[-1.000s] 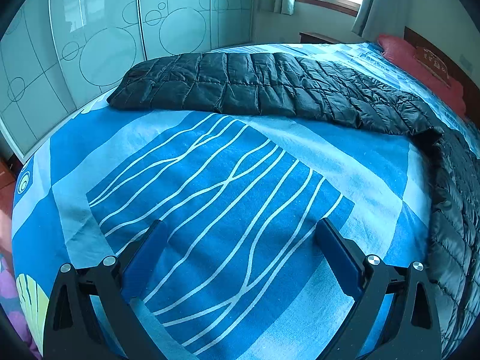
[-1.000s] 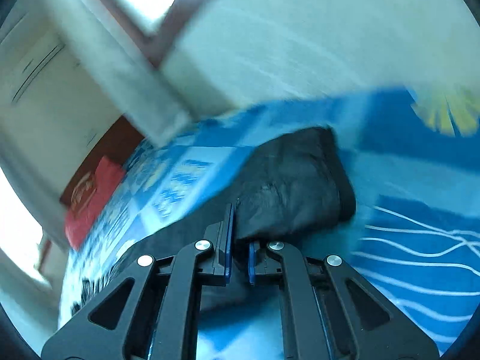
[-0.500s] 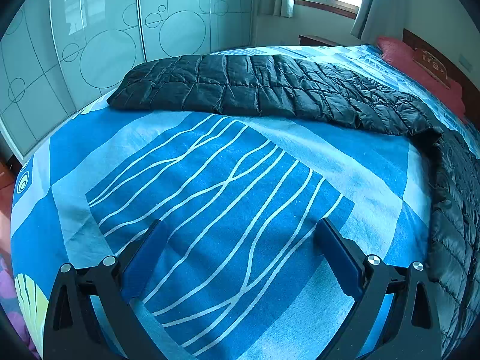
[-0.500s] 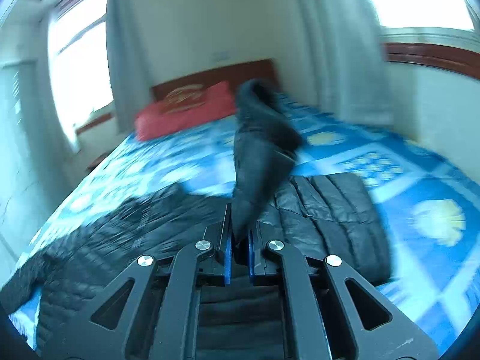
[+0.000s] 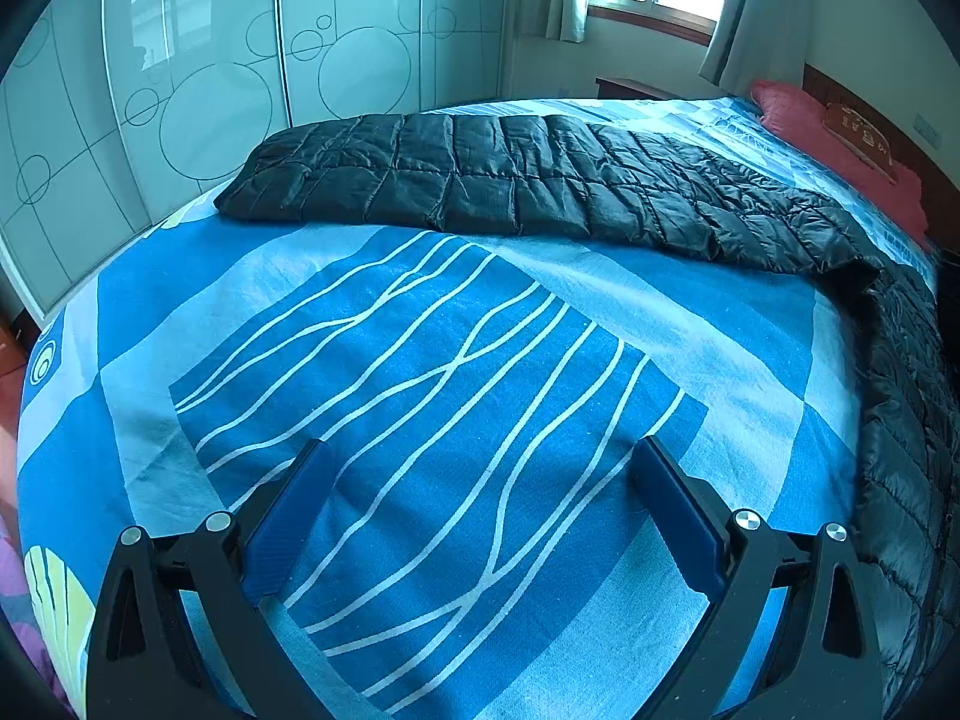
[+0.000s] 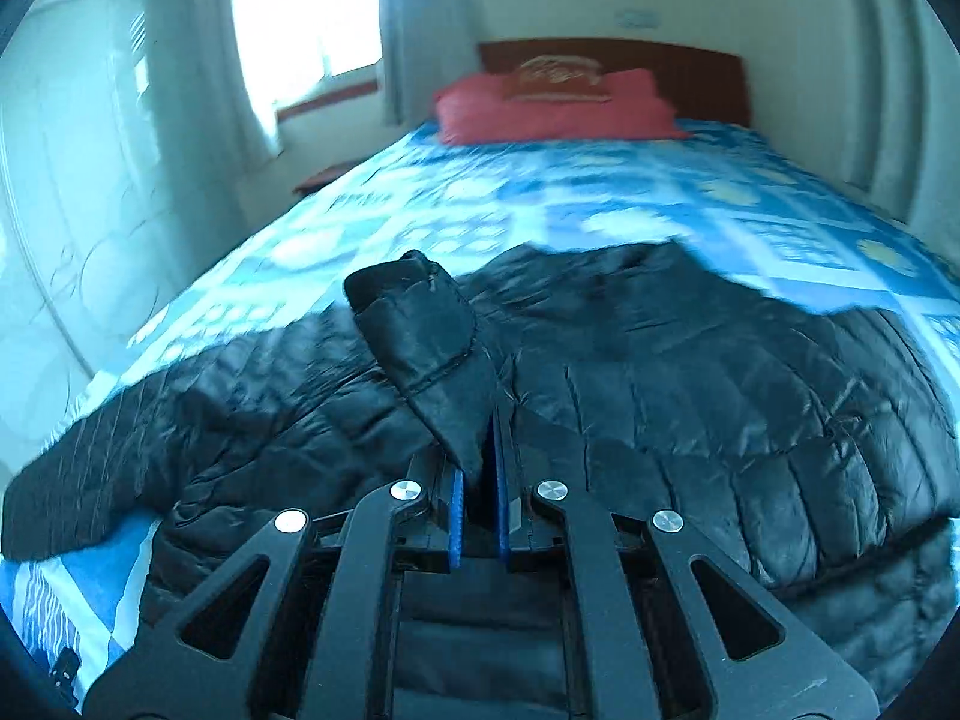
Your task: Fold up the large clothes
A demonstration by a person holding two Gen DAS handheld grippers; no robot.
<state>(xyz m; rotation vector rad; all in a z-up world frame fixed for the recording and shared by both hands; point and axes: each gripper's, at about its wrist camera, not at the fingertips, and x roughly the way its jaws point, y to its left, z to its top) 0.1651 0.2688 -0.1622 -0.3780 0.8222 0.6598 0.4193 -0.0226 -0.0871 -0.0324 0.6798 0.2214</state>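
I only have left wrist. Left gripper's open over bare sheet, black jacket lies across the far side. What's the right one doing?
Observer: The right gripper is shut on the sleeve end of the black puffer jacket.
Operator: Lifted, or flat on the bed?
Observer: Lifted. The cuff stands up above the gripper, over the jacket body.
Operator: Which way is it facing?
Observer: Toward the headboard, with the red pillow straight ahead.
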